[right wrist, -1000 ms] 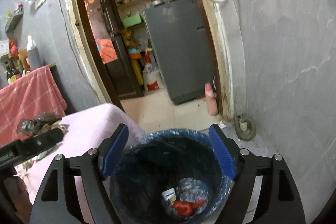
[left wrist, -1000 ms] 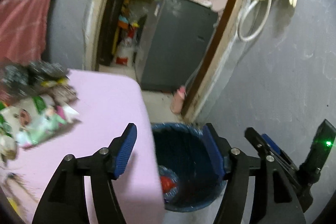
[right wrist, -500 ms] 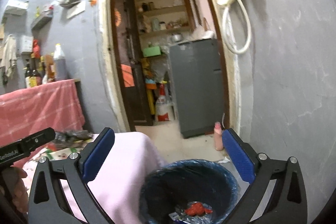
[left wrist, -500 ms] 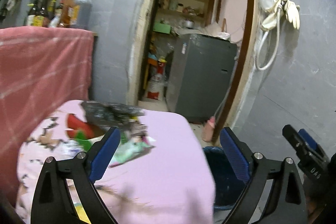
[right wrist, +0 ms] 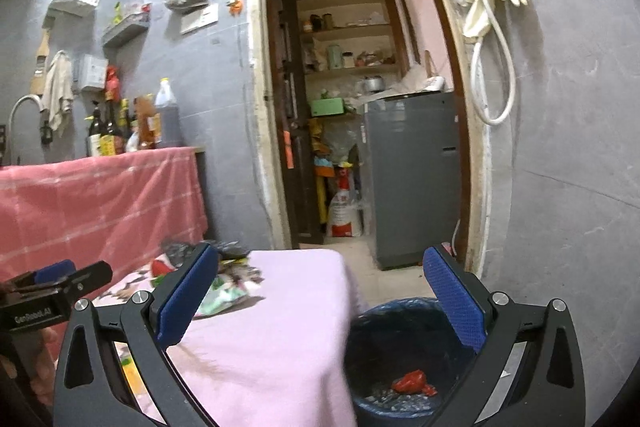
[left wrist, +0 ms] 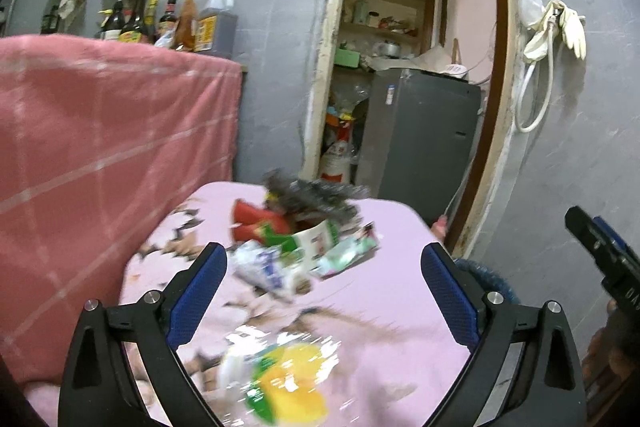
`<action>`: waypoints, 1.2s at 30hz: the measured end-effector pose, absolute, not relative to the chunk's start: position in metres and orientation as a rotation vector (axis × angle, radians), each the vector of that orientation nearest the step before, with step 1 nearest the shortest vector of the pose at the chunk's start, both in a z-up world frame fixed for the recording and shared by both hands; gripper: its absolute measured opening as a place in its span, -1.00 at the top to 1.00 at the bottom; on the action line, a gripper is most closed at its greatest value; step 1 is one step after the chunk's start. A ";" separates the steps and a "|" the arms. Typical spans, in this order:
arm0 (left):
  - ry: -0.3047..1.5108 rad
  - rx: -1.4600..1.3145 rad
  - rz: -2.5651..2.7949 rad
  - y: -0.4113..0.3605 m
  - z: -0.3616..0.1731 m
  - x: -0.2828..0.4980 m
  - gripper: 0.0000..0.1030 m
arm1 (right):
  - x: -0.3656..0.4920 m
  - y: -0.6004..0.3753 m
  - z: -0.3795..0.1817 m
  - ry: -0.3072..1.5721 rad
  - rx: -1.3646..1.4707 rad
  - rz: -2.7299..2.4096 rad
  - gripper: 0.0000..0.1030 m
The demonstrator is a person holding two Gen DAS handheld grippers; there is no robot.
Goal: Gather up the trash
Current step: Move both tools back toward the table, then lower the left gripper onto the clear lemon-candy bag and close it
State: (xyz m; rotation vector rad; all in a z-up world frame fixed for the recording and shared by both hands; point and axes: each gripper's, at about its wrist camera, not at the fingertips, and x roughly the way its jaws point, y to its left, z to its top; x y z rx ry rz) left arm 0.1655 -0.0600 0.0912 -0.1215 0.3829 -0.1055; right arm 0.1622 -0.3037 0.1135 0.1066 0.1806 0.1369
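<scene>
- The left tongs [left wrist: 323,289] stand spread wide and released, nothing between the blue pads [left wrist: 197,297]; their jaws have just been opening.
- The right tongs [right wrist: 320,297] are likewise spread to their widest and hold nothing; they too have just been opening.
- The counter [left wrist: 384,303], covered in a pink cloth, carries the trash still to be collected.
- At the counter's far end lies a heap of wrappers [left wrist: 304,231]: a dark crinkled bag on top, a red and green packet under it, white and pale green packets on the near side.
- Nearer on the counter, low between the left tongs' arms, lies a yellow and green packet [left wrist: 286,383], blurred.
- The bin [right wrist: 404,351], lined with a blue bag, stands on the floor just beside the counter's right edge, under the right tongs.
- At the bottom of the bin lies a red scrap [right wrist: 412,381] among silvery bits.
- Left of the counter hangs a pink checked cloth [left wrist: 104,155], with bottles [left wrist: 168,23] standing behind its top edge.
- Beyond the counter's far end is a doorway with a grey cabinet [right wrist: 412,179] inside.
</scene>
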 end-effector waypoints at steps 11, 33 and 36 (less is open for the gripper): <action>0.526 -0.111 -0.092 -0.013 0.059 0.142 -0.85 | 0.154 -0.255 0.102 0.232 0.058 0.228 -1.00; 0.844 -0.126 -0.158 -0.013 -0.001 0.179 -0.83 | 0.180 -0.234 0.062 0.392 0.009 0.281 -1.00; 0.845 -0.135 -0.166 -0.012 -0.003 0.181 -0.83 | 0.185 -0.231 0.058 0.408 0.005 0.286 -1.00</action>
